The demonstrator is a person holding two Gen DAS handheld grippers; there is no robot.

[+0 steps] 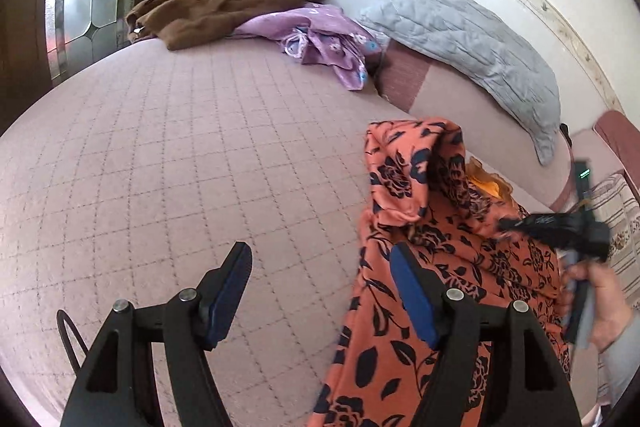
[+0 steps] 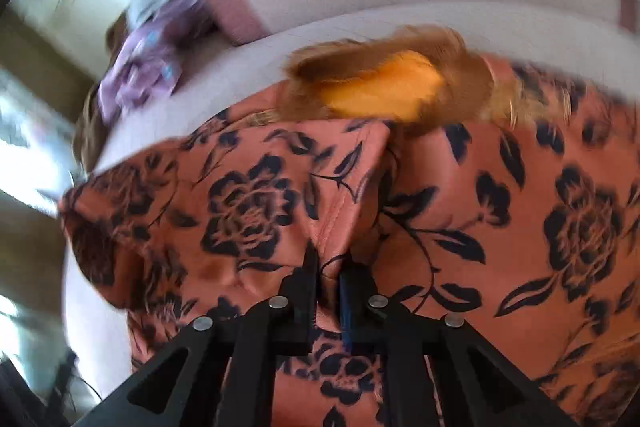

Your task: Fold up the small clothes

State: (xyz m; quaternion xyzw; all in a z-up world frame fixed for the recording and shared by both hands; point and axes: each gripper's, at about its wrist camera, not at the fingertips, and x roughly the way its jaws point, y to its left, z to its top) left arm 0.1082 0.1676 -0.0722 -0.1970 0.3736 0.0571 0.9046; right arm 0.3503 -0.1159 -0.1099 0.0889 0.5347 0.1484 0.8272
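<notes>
Left wrist view: left gripper (image 1: 320, 263) spread wide, empty, over quilted bed (image 1: 168, 147). Orange floral garment (image 1: 420, 227) at bed's right edge, beside left gripper's right finger. Right gripper (image 2: 330, 267) pinches a fold of garment. Brown cloth (image 1: 224, 3), purple cloth (image 1: 320, 35) at far edge.

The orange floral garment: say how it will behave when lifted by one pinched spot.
The garment is probably floppy: it bunches and creases around the shut right tongs. It looks thin, so likely light. Lifted from one pinch it would likely hang and swing; in the left view a fold already droops beside the open left tongs.
</notes>
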